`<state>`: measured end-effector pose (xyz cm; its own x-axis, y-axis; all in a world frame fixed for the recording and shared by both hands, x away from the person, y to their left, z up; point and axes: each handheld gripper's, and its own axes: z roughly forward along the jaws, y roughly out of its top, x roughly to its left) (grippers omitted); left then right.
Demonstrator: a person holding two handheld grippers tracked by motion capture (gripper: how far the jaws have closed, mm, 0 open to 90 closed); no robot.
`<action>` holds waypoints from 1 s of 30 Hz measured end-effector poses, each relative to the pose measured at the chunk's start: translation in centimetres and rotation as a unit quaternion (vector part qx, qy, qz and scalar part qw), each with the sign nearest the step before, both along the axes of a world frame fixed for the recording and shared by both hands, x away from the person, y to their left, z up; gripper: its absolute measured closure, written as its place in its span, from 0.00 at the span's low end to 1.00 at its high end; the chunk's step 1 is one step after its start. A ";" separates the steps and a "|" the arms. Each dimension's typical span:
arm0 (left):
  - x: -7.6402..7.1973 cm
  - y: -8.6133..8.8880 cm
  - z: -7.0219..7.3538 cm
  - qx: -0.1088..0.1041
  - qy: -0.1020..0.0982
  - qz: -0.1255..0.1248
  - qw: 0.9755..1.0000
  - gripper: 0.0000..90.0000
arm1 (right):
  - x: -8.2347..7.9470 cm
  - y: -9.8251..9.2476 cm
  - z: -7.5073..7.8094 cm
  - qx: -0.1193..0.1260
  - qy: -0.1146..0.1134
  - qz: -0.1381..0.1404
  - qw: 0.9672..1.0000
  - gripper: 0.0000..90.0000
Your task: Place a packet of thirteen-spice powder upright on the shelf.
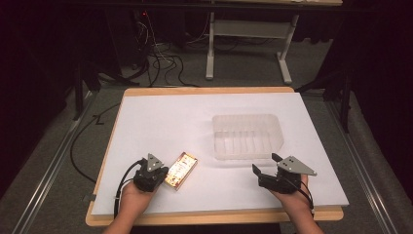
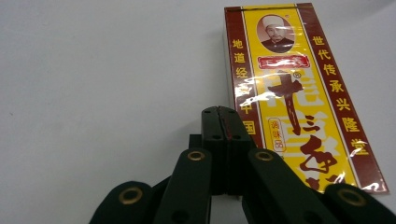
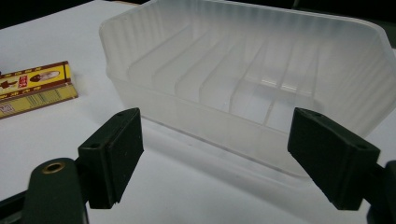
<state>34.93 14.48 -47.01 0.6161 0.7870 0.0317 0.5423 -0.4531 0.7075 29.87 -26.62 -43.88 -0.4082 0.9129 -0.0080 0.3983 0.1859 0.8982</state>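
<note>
Nearest to me, my left tongs [image 2: 219, 112] are pressed fully together with nothing between them, and their tip rests just beside the left edge of the seasoning box [image 2: 299, 93], which lies flat on the white surface [image 1: 160, 122]. I cannot say with certainty if the tip touches the box or only comes close to it. My right tongs [image 3: 217, 149] stand wide apart and empty, low over the surface, and they look toward the near wall of the clear plastic tray [image 3: 243, 74]. In the high view the box sits just right of my left tongs [image 1: 155, 174], while the tray [image 1: 247, 137] is further away, in front of my right tongs [image 1: 265, 165] and apart from the box. I judge that the work is at its beginning: the box is not yet gripped. The next move asks me to spread the left tongs and take the box by its long sides. The lower end of the box is hidden behind my own tongs, and the tray's far right corner is cut off.
</note>
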 end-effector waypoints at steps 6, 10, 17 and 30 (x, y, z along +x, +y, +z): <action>0.0 0.2 0.1 -0.005 0.000 0.005 1.000 0.96 | 0.1 -0.2 -0.1 -0.004 0.003 -0.001 1.000 0.21; 0.0 0.5 0.4 -0.015 -0.002 0.014 1.000 0.92 | 0.1 -0.4 -0.1 -0.005 0.003 -0.004 1.000 0.21; 0.0 1.3 0.7 -0.025 -0.004 0.031 0.999 0.87 | -0.2 -2.1 -0.5 -0.013 0.014 -0.021 1.000 0.21; 0.0 1.5 1.6 -0.033 0.006 0.043 0.998 0.47 | -0.8 -4.8 -1.0 0.007 0.030 -0.046 0.998 0.22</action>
<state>34.93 16.00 -45.44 0.5454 0.8377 -0.0285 0.5855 -0.3565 0.7280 29.04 -31.41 -44.89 -0.3214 0.9466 0.0268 0.4667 0.1337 0.8742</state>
